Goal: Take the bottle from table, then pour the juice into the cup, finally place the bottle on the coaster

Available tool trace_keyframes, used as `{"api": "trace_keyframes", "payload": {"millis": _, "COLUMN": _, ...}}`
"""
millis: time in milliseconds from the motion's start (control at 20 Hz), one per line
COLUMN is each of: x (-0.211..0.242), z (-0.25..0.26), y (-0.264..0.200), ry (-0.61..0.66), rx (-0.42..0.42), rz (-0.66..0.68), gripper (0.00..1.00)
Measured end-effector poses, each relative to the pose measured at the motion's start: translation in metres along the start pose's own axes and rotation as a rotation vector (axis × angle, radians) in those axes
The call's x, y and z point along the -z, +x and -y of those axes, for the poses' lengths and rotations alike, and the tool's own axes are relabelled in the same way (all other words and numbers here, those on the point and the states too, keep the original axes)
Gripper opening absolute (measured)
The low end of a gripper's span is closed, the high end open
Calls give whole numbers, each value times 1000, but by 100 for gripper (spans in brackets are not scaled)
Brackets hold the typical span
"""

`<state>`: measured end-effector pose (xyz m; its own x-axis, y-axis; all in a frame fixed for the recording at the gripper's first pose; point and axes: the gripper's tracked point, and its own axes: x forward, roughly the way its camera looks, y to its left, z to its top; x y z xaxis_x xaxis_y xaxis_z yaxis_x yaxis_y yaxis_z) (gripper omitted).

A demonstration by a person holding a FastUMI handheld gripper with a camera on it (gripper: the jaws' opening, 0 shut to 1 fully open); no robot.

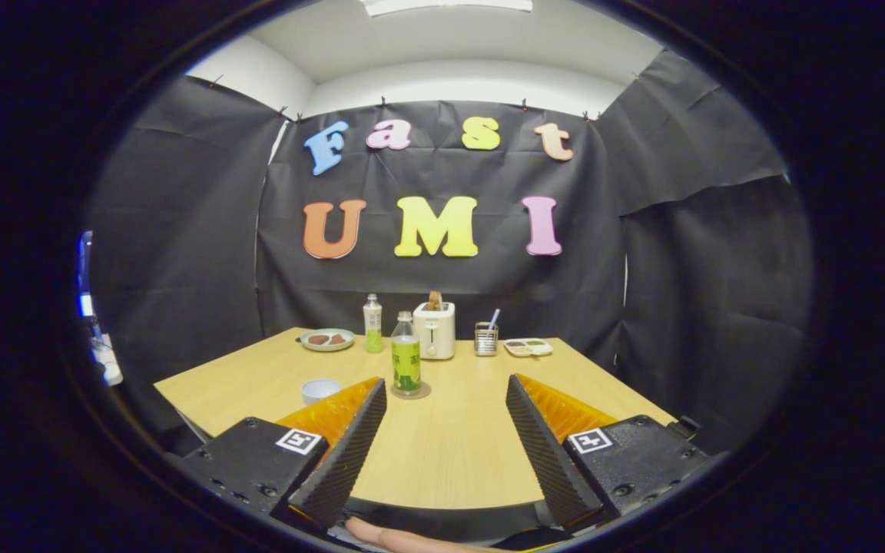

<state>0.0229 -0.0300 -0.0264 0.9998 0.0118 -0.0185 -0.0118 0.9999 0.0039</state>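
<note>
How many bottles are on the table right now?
2. One bottle stands on the coaster just beyond the open hand-held gripper, right of the cup. The second bottle stands farther back, between the plate and the toaster.

Gripper point(446, 380) fingers wide apart, empty

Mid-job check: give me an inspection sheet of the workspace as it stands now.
Surface: light wooden table, no spills seen.
Job's things: green-labelled clear plastic bottle upright on a round coaster, beyond the fingers; small white cup beside it, contents not visible.
Clutter: second green bottle, white toaster, plate of brown food, metal utensil holder, divided white tray, all along the far edge.
Grippers: hand-held gripper open, holding nothing, short of the bottle.
Cables: nothing seen.
Surroundings: black cloth walls, ceiling light.
</note>
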Motion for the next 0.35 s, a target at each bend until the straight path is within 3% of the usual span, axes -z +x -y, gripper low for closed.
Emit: {"api": "trace_keyframes", "payload": {"millis": 350, "x": 15, "z": 9, "y": 6, "ry": -4, "rx": 0, "rz": -32, "gripper": 100}}
